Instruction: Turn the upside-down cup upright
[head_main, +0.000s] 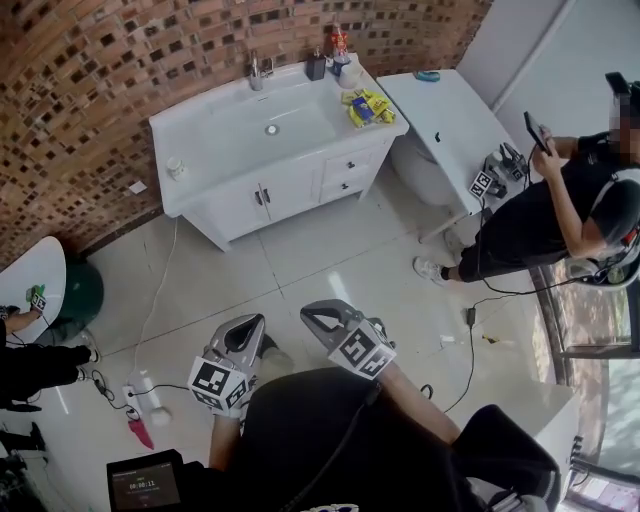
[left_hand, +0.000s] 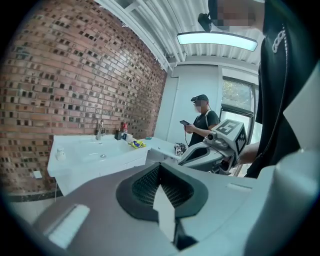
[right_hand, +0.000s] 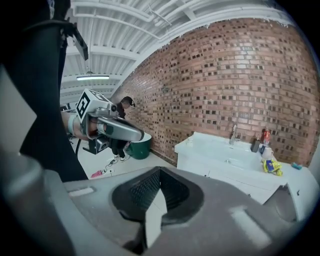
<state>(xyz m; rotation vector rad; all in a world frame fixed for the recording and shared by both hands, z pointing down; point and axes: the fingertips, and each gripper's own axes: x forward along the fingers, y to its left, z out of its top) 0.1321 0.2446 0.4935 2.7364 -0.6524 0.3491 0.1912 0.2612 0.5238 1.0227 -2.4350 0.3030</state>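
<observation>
A white cup (head_main: 349, 72) stands at the back right of the white vanity top (head_main: 210, 125), beside the bottles; it also shows as the small cup (right_hand: 267, 151) and cup (left_hand: 129, 137) in the gripper views. Whether it is upside down is too small to tell. My left gripper (head_main: 250, 326) and right gripper (head_main: 316, 316) hang side by side over the tiled floor, well short of the vanity. Both are shut with nothing in them: the left gripper (left_hand: 160, 172) and the right gripper (right_hand: 159, 177) show their jaws meeting. Each sees the other, the right gripper (left_hand: 184, 160) and the left gripper (right_hand: 137, 135).
The vanity carries a faucet (head_main: 256, 70), a dark dispenser (head_main: 316, 65), a red bottle (head_main: 339, 42), yellow packets (head_main: 366, 106) and a small white bottle (head_main: 175, 167). A white table (head_main: 450, 120) and a person with a phone (head_main: 560, 210) stand right. Green bin (head_main: 80, 293) and floor cables (head_main: 150, 390) lie left.
</observation>
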